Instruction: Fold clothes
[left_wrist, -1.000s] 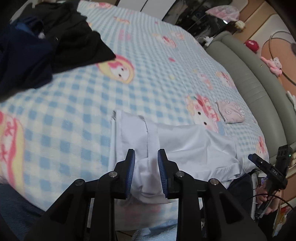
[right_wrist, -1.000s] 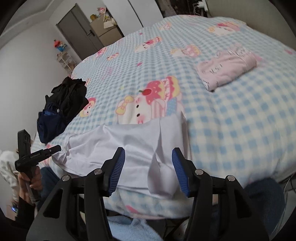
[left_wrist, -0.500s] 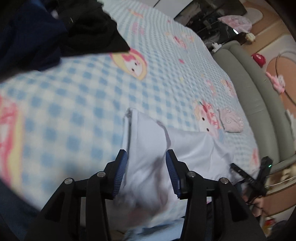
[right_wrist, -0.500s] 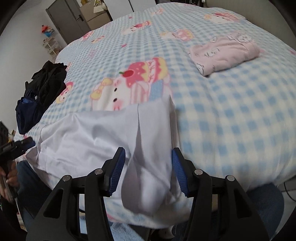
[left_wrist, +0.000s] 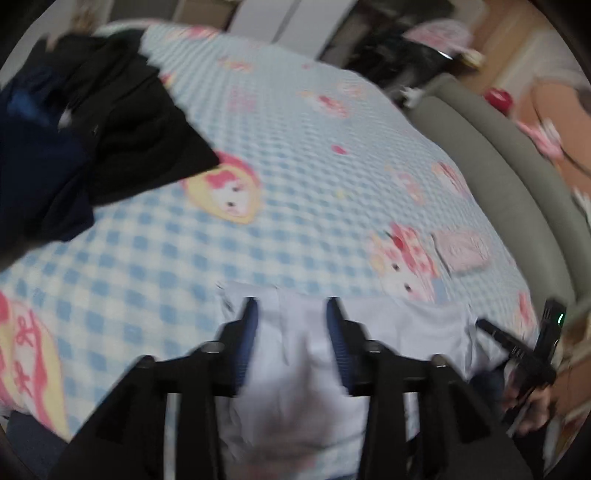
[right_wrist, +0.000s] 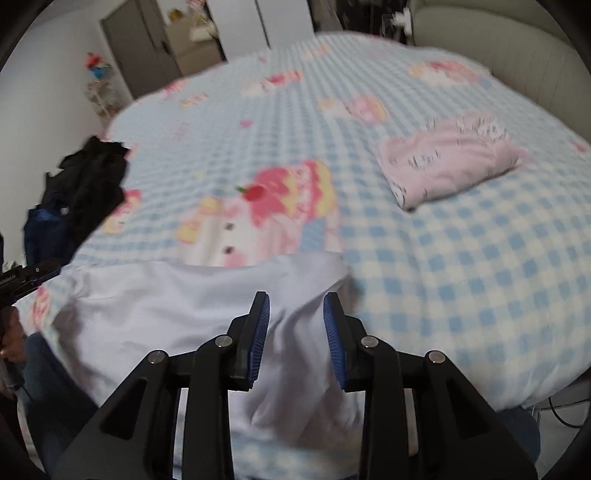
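Garment (right_wrist: 177, 306) lies lengthwise along bed's (right_wrist: 461, 258) near edge.

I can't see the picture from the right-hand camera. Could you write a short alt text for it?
A white cloth garment lies spread at the near edge of a bed covered in a blue-and-white checked cartoon blanket, and the right gripper has its blue-padded jaws standing either side of a raised fold of it. Farther back lie a folded pink garment and a pile of dark clothes.
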